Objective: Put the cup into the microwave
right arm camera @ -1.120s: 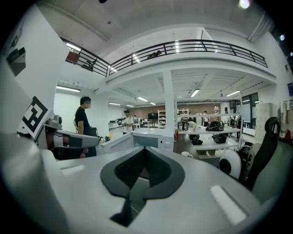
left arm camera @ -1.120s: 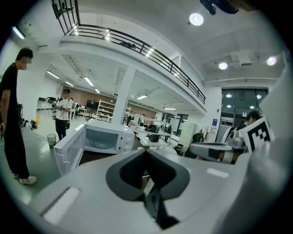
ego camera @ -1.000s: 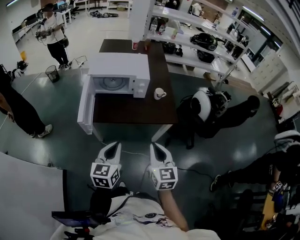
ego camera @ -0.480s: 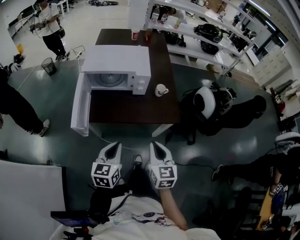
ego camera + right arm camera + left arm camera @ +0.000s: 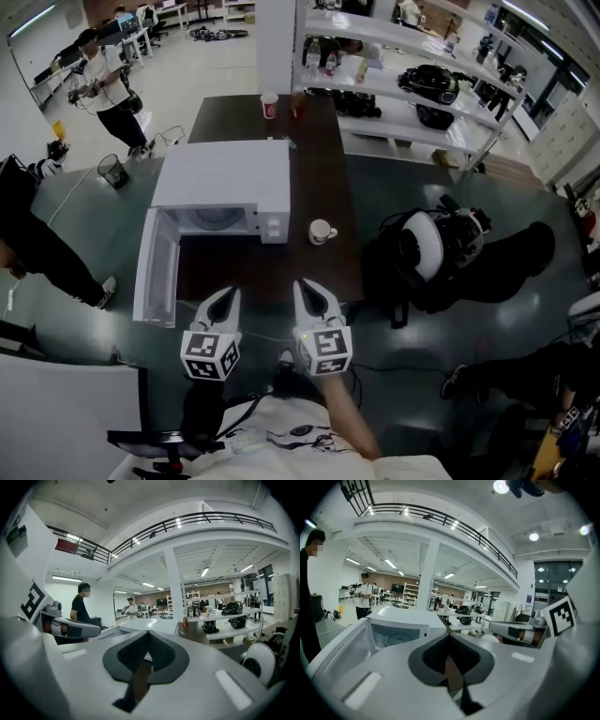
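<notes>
Dark worktop (image 5: 319, 178), cup (image 5: 321, 232) near right edge. With left claw (image 5: 228, 295) and right claw (image 5: 305, 289) pinched together, empty, risks shoving cup over unless opened.

White cup (image 5: 321, 231) beside open microwave (image 5: 221, 195)

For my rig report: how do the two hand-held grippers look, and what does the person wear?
Both the left gripper and the right gripper are white shells with curved, pointed jaws lined with dark grey pads. Each carries a cube with black-and-white square markers at its rear. A thin dark cable runs back to the person's white shirt with a dark print.
</notes>
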A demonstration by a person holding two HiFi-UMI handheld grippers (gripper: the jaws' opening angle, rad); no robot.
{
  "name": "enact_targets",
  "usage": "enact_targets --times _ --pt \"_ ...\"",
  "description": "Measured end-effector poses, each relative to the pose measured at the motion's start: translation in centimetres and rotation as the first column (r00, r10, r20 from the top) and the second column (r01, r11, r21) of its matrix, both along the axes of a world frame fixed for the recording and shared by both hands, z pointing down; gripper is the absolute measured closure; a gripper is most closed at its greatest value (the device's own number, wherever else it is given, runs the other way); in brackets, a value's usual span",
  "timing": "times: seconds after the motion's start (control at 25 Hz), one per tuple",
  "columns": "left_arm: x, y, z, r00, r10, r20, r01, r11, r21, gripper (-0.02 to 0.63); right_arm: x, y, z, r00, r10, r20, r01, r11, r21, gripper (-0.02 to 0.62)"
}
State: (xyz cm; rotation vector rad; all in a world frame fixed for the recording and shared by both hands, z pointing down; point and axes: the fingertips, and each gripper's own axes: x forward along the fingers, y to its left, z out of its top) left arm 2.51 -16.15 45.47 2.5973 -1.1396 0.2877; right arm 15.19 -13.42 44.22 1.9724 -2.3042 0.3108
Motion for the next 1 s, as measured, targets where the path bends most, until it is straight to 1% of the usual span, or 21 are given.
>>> enact_targets --times 0.16,0.36,0.52,0.6,0.68,0.8,0.88,1.0 --pt "1.7 -2.1 0.2 0.999 -0.013 0.036 0.013 1.000 0.007 0.606 1.8 -1.8 0.4 0.999 -0.015 0.029 0.015 1.000 -0.007 0.594" --pt "3.7 -2.8 1.5 0.998 -0.015 0.058 0.017 1.000 -0.023 0.606 3.1 -2.0 2.6 0.998 -0.031 0.064 0.034 0.998 -0.060 0.594" --pt "4.7 -4.9 1.7 0.998 -0.001 0.066 0.002 1.000 -0.010 0.606 3.4 -4.1 2.5 0.998 -0.046 0.044 0.049 0.997 -0.052 0.594" --pt "5.0 -5.8 2.3 0.997 0.006 0.075 -0.004 1.000 -0.015 0.606 3.6 -5.0 2.9 0.998 -0.050 0.039 0.052 0.997 -0.059 0.594" --pt "5.3 -5.9 3.7 0.997 0.014 0.077 -0.010 0.998 -0.060 0.606 3.7 -5.0 4.0 0.997 -0.051 0.049 0.056 0.993 -0.100 0.594" --pt "5.5 -5.6 6.1 0.996 0.019 0.087 -0.004 0.984 -0.177 0.606 3.7 -4.5 6.0 0.996 -0.052 0.072 0.064 0.983 -0.175 0.594" --pt "5.5 -5.1 7.7 0.993 0.030 0.116 -0.001 0.972 -0.236 0.606 4.1 -4.2 7.6 0.995 -0.047 0.083 0.065 0.972 -0.226 0.594" --pt "5.7 -5.2 10.7 0.986 0.046 0.159 0.002 0.956 -0.295 0.606 4.9 -4.6 10.7 0.995 -0.037 0.093 0.063 0.953 -0.295 0.594"
